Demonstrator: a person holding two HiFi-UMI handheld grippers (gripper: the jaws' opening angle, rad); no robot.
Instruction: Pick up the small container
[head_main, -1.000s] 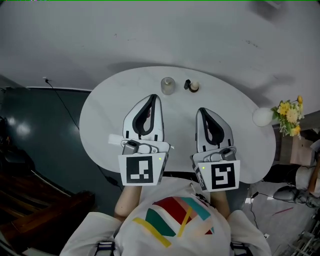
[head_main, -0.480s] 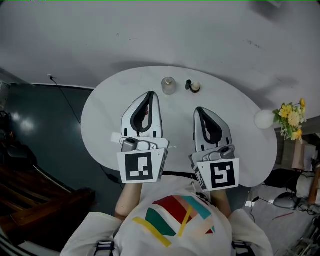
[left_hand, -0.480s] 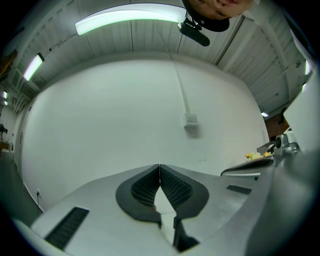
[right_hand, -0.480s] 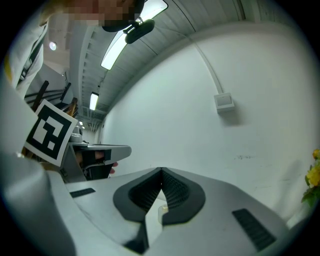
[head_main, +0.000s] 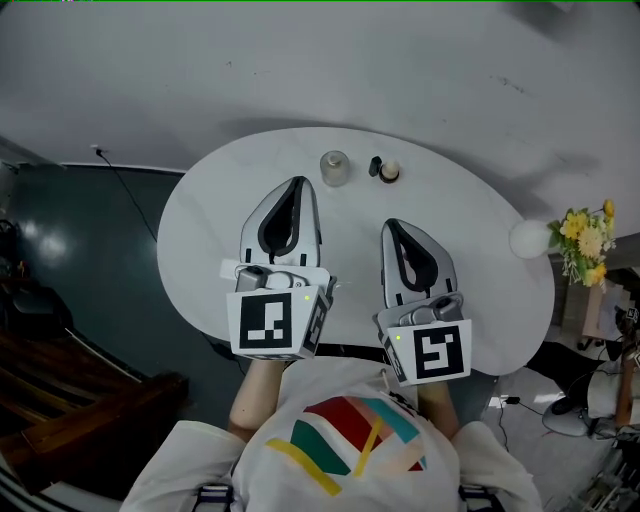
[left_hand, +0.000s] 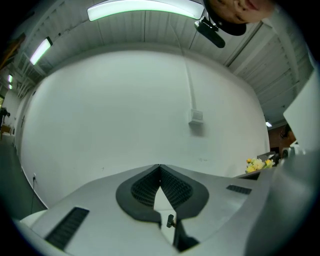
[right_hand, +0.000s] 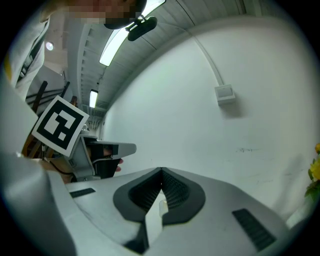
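A small clear jar (head_main: 334, 168) stands at the far side of the white oval table (head_main: 480, 240). Right beside it lies a little dark bottle with a cream cap (head_main: 384, 170). My left gripper (head_main: 299, 182) hovers over the table just short of the jar, jaws shut and empty. My right gripper (head_main: 388, 225) is alongside, further back from the bottle, also shut on nothing. In the left gripper view the closed jaws (left_hand: 160, 165) point up at a white wall. The right gripper view shows its closed jaws (right_hand: 161, 170) and the left gripper's marker cube (right_hand: 60, 125). Neither gripper view shows the jar.
A white ball-shaped object (head_main: 527, 237) and yellow flowers (head_main: 583, 233) sit at the table's right edge. A cable (head_main: 125, 205) runs over the dark floor on the left. A wall box with a conduit (left_hand: 196, 116) shows on the wall ahead.
Both grippers have drifted slightly to the left over the table. The left gripper's marker cube has risen a little. The jaws stayed shut and the jar and bottle have not moved.
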